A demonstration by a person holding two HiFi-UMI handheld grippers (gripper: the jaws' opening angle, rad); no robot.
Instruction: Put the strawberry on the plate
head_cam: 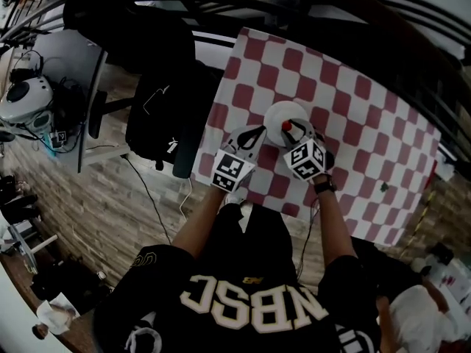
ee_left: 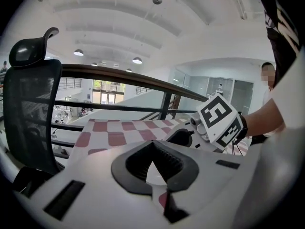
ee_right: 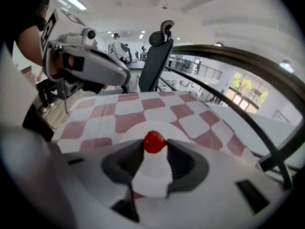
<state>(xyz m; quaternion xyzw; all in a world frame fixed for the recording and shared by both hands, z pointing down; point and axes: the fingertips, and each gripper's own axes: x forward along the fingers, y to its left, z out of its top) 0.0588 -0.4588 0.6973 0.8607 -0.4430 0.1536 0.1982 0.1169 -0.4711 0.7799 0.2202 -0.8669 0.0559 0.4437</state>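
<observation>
A red strawberry (head_cam: 286, 126) (ee_right: 155, 142) is at the tips of my right gripper (head_cam: 293, 132) (ee_right: 155, 147), whose two pads press on its sides. It is over the near part of the white plate (head_cam: 283, 110) (ee_right: 129, 130); whether it touches the plate I cannot tell. The plate lies on the red-and-white checked table (head_cam: 353, 109). My left gripper (head_cam: 249, 135) (ee_left: 152, 149) hovers just left of the plate with its tips together and nothing between them. The left gripper view shows the right gripper's marker cube (ee_left: 221, 120) close by on the right.
A black office chair (head_cam: 158, 101) (ee_left: 31, 113) stands off the table's left edge. A dark railing (ee_left: 143, 80) runs along the far side. A small green item (head_cam: 383, 187) lies on the cloth at the right. The near table edge is by the person's body.
</observation>
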